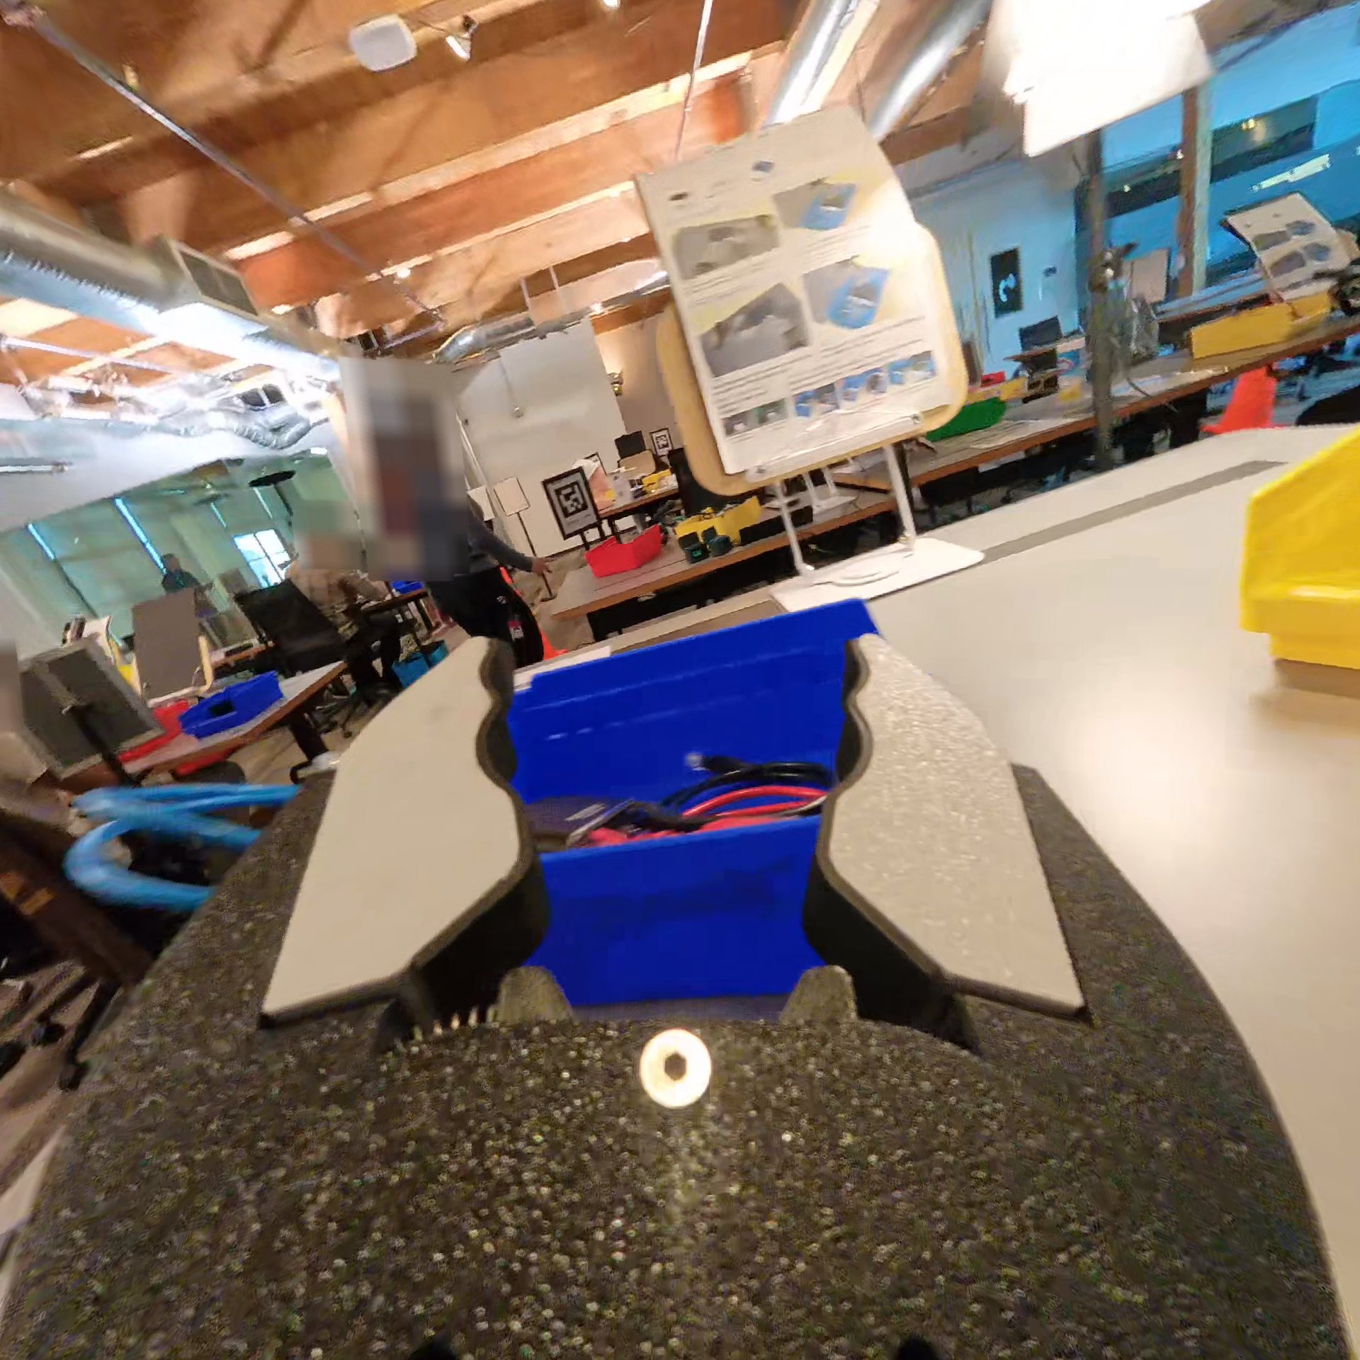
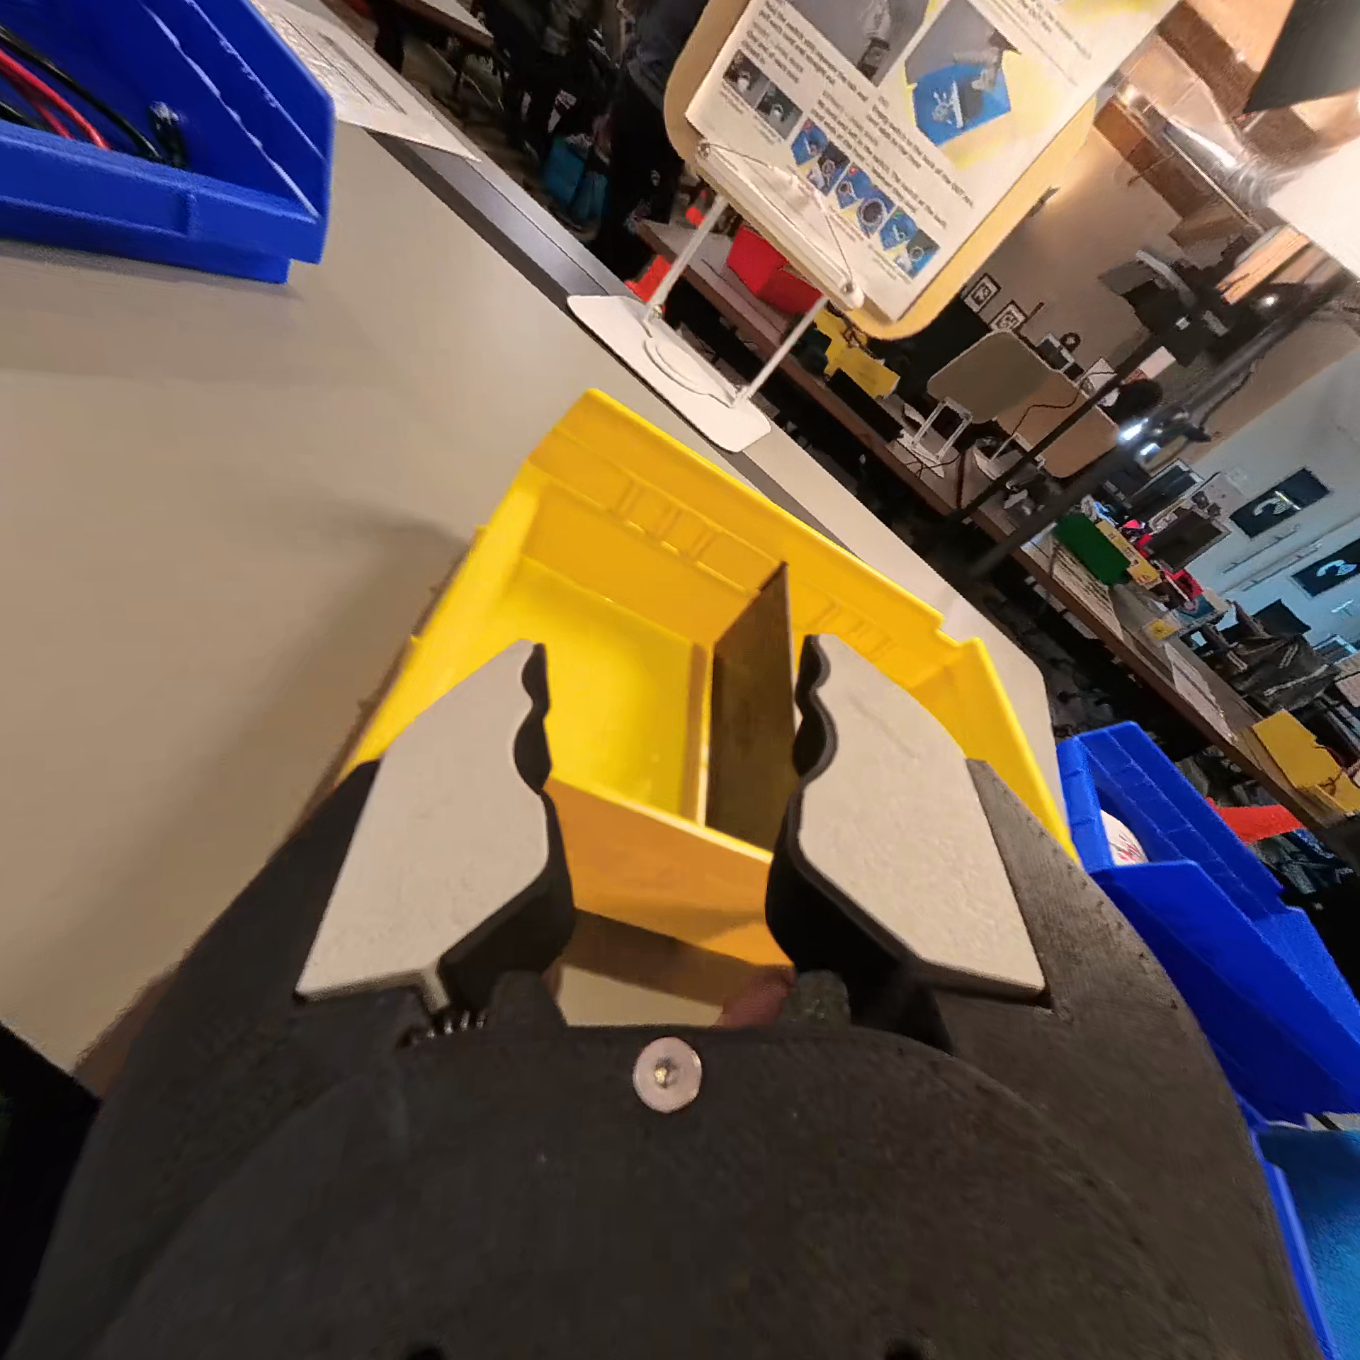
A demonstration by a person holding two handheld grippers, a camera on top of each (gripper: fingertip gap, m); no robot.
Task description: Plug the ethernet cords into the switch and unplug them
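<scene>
Left gripper: jaws spread, empty, aimed over the near wall of the blue bin. Red and black cords lie inside it; the switch cannot be made out. Right gripper: jaws spread, empty, above the yellow bin beside its dark divider. Bare table separates the bins. A sign stand sits at the far edge.

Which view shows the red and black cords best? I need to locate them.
The left wrist view: the cords lie inside the blue bin, framed between open tongs. The right wrist view catches only a corner of them at its top-left edge.
</scene>
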